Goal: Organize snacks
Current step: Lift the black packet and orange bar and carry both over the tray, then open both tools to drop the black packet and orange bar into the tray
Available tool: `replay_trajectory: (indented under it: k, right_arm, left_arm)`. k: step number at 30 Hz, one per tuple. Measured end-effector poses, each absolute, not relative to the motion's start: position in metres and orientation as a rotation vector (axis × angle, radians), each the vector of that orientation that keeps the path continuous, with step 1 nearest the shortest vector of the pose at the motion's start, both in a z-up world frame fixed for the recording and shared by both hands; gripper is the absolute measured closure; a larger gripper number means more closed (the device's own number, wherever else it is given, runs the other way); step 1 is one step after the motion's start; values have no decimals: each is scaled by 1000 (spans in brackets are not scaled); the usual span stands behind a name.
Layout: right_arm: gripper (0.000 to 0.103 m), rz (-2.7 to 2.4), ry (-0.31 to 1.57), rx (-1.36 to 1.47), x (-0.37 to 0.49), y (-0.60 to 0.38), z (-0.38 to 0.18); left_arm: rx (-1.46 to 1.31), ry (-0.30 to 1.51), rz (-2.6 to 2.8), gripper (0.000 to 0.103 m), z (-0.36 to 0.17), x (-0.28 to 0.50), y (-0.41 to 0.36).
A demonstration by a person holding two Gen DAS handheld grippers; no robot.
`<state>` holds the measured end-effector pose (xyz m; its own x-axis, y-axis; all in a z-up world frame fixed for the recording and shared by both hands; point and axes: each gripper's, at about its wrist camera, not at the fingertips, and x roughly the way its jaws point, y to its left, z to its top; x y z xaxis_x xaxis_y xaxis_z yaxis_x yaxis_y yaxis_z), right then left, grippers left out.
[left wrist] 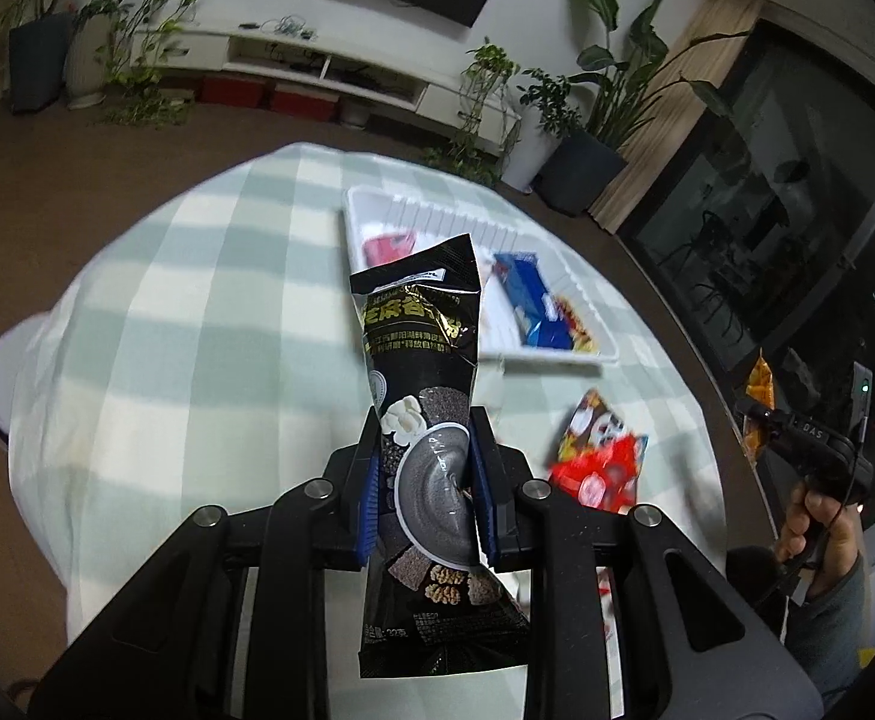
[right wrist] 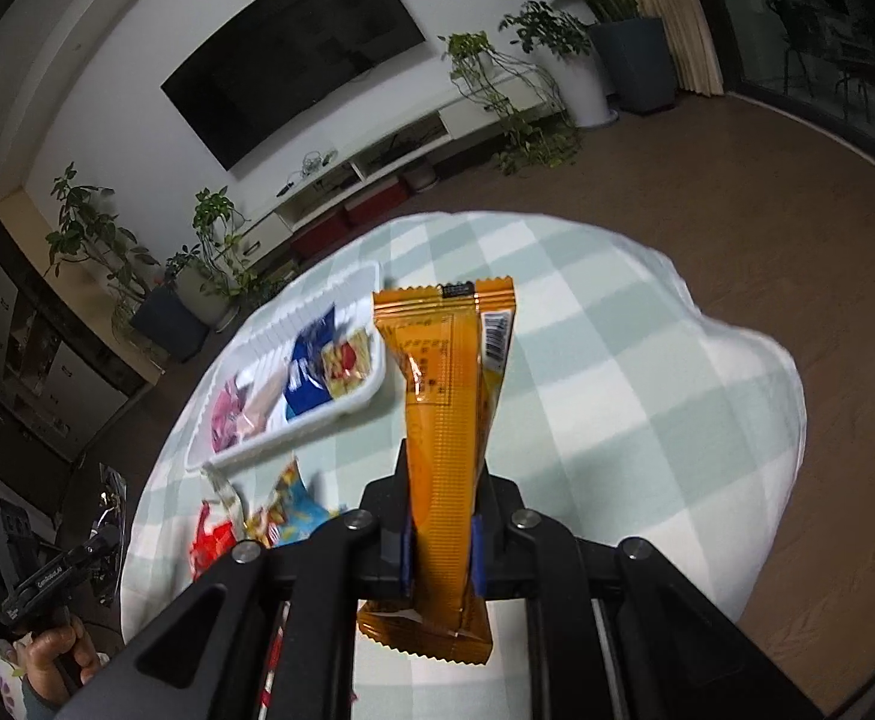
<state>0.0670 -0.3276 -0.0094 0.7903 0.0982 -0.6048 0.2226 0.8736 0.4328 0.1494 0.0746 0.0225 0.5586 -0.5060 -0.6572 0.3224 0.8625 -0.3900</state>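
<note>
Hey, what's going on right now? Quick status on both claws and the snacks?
Left claw shut on black packet. Right claw shut on orange packet. Both held above the table; tray partly filled. Nothing blocking.

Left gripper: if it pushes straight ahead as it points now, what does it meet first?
Likely the white tray: the left gripper, shut on the black packet, aims at its near left part. Depth is unclear.

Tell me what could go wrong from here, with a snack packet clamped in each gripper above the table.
1. The left gripper pinches the black sachet near its middle, so its long free end may flop and snag the white tray rim.
2. The tray already holds a pink pack and a blue pack; room for the orange packet in the right gripper looks tight.
3. Loose red wrappers beside the tray could get swept off.
</note>
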Motion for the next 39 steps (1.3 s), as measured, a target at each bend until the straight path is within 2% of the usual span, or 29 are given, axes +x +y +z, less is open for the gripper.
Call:
replay_trajectory:
  k: [7, 12, 21, 29, 39]
  right_arm:
    - [89, 121, 579, 339, 124, -268, 57]
    - [88, 244, 601, 253, 189, -218, 77]
    - [88, 255, 837, 199, 292, -185, 9]
    - [88, 229, 931, 190, 319, -183, -36]
    - [88, 201, 1005, 171, 332, -182, -66]
  left_arm:
    - [-142, 781, -563, 80, 73, 205, 24]
    - [-124, 825, -602, 80, 75, 259, -16]
    - [-129, 951, -563, 80, 5, 327, -41]
    - [-90, 989, -557, 80, -32, 344, -56]
    - [-63, 1025, -537, 78, -51, 347, -67]
